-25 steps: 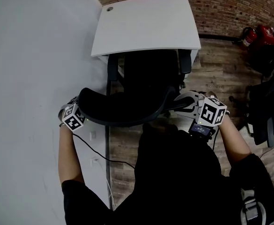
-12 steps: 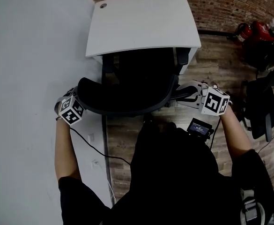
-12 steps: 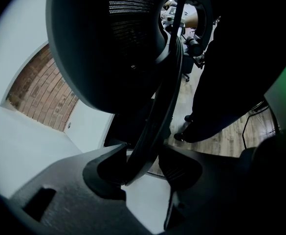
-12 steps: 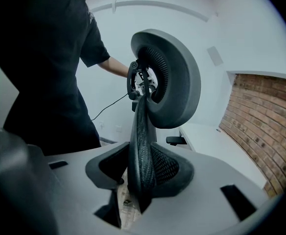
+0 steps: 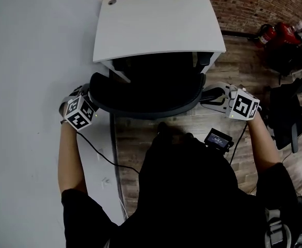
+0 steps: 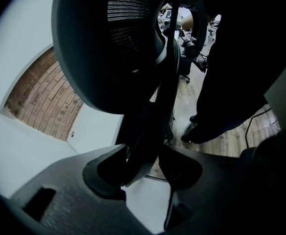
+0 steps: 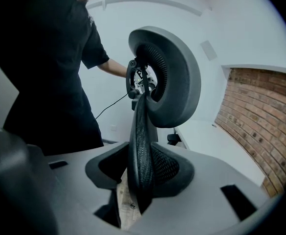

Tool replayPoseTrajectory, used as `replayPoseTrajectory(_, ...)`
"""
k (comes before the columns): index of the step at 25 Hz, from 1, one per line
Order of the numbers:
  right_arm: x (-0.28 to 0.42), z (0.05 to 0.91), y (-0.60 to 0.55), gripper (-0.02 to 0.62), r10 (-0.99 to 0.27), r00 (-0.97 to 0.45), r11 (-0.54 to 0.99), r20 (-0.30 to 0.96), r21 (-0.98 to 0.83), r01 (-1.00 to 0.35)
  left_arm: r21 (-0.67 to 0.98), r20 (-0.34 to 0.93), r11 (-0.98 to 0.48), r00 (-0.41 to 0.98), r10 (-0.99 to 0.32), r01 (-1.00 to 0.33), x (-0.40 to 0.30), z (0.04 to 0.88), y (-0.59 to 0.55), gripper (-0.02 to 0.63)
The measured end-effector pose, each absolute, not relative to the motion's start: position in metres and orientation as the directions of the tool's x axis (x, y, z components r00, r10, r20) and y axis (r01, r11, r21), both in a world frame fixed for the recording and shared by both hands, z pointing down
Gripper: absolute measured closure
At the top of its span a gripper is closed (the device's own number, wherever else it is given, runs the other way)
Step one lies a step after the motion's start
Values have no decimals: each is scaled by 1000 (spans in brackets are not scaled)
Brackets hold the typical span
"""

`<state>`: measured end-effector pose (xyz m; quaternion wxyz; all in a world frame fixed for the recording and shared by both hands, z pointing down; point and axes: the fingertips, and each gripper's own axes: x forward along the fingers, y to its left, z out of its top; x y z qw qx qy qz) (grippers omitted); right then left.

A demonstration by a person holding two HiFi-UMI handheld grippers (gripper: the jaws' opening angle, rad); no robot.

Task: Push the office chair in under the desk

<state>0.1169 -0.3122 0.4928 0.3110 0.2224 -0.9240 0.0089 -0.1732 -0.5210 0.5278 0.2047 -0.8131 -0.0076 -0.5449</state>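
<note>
now the office chair [image 5: 145,94] sits deeper under the desk [image 5: 156,22] at frame top than before, left gripper [image 5: 90,96] and right gripper [image 5: 208,95] jaws both pinching its backrest edges.

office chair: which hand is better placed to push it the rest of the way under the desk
Right, marginally. Both grippers' jaws clamp the backrest edges, but the left gripper sits tight beside the wall, while the right gripper has open floor around it to follow through toward the desk.
</note>
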Motion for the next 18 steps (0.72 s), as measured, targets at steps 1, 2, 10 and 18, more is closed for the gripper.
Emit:
replayPoseTrajectory(1, 118, 492, -317, 456, -406, -706, 900, 580, 122, -418, -326, 887, -915, 411, -209, 239, -171, 527, -526, 403)
replayPoseTrajectory(2, 120, 492, -321, 454, -406, -702, 899, 584, 118, -422, -327, 885, -913, 416, -207, 242, -169, 527, -531, 403)
replayPoseTrajectory(10, 142, 493, -352, 448, -421, -683, 887, 597, 114, -446, -349, 868, -904, 449, -212, 248, -145, 525, -563, 403)
replayPoseTrajectory(18, 169, 483, -378, 439, -435, -696, 884, 571, 122, -452, -365, 858, -899, 462, -224, 242, -120, 511, -582, 403)
